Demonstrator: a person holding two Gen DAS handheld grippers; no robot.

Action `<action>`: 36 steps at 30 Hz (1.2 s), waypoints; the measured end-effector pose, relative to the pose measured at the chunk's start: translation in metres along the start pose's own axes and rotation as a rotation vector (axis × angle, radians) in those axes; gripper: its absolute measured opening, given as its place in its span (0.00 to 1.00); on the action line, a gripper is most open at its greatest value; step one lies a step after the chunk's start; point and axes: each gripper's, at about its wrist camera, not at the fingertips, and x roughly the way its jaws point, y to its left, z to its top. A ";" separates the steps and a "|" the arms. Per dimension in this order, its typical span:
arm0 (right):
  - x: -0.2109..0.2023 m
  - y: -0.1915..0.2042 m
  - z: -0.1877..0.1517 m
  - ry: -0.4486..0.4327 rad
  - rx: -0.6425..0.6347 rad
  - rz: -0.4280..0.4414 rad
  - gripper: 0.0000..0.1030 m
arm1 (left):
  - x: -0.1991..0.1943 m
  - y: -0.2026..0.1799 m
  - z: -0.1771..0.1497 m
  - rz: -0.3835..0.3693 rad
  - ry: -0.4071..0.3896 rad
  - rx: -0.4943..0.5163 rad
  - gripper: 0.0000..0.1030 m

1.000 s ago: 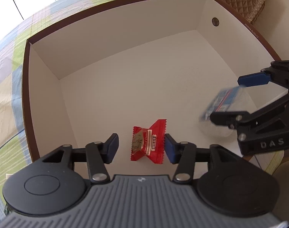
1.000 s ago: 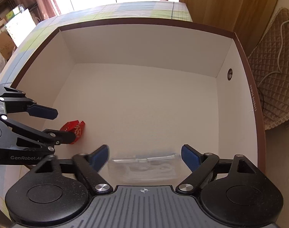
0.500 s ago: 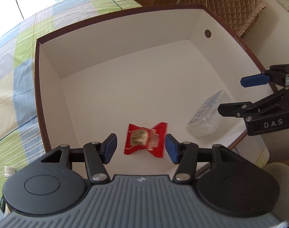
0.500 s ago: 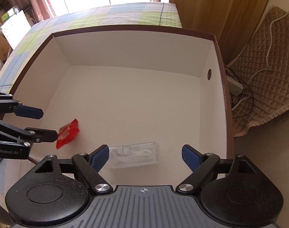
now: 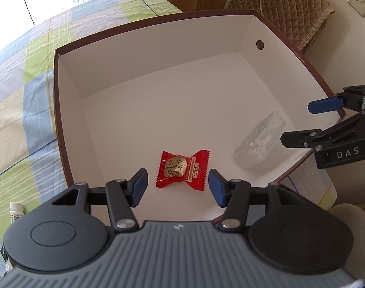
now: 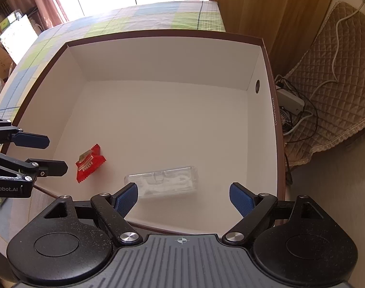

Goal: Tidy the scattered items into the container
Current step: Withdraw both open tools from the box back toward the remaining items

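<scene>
A red wrapped candy (image 5: 182, 170) (image 6: 89, 163) lies on the floor of the white box (image 5: 69, 129) (image 6: 266, 110) with a brown rim. Beside it, nearer the box's front right, rests a clear plastic packet (image 5: 260, 141) (image 6: 162, 184). My left gripper (image 5: 177, 187) (image 6: 51, 154) hovers open above the candy, touching nothing. Above the packet my right gripper (image 6: 183, 198) (image 5: 302, 123) is open too, with nothing between its fingers.
The box sits on a table with a blue, green and yellow checked cloth (image 5: 19, 84). A small white bottle (image 5: 16, 212) stands on the cloth left of the box. A quilted brown cover (image 6: 333, 84) with cables and a small fan lies to the right.
The packet dropped from the open right gripper and settled on the box floor. Both grippers have risen and pulled back, so the box looks smaller. The candy has stayed on the floor.
</scene>
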 end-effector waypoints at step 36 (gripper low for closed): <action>-0.060 0.024 -0.018 -0.113 0.112 -0.005 0.86 | -0.091 -0.011 -0.034 0.047 -0.135 -0.071 0.57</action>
